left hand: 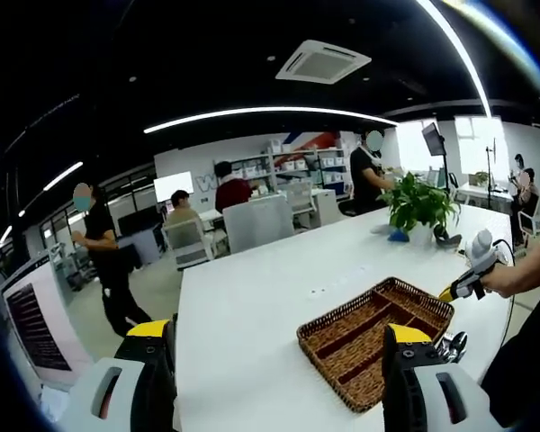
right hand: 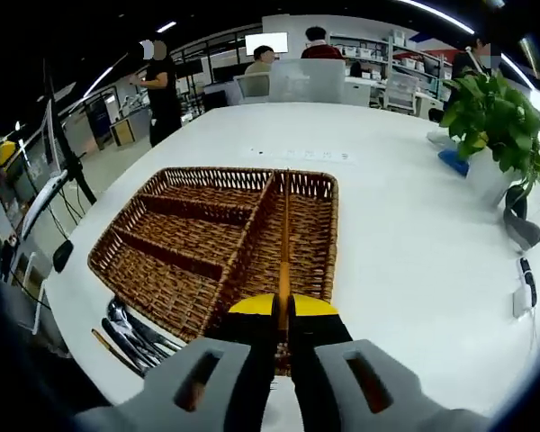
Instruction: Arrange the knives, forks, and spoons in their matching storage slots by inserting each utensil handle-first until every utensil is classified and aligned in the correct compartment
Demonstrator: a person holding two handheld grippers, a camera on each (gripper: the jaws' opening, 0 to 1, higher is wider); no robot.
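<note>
A brown wicker tray (right hand: 214, 175) with several long compartments lies on the white table (right hand: 396, 234). My right gripper (right hand: 283, 306) hangs over its near edge, shut on a thin orange-brown utensil (right hand: 284, 234) seen edge-on; which kind I cannot tell. The utensil points forward over the tray's right-hand compartments. Several metal utensils (right hand: 135, 335) lie on the table by the tray's near left corner. In the left gripper view my left gripper (left hand: 277, 329) is wide open above the table, left of the tray (left hand: 342, 313). The right gripper (left hand: 468, 284), in a hand, is beyond the tray, with loose utensils (left hand: 452, 346) beside it.
A potted plant (right hand: 491, 115) in a white pot stands at the table's far right, also in the left gripper view (left hand: 421, 205). A blue object (right hand: 454, 160) and a cable (right hand: 526, 281) lie near it. People, chairs and desks are behind the table. A monitor (left hand: 31, 326) stands to the left.
</note>
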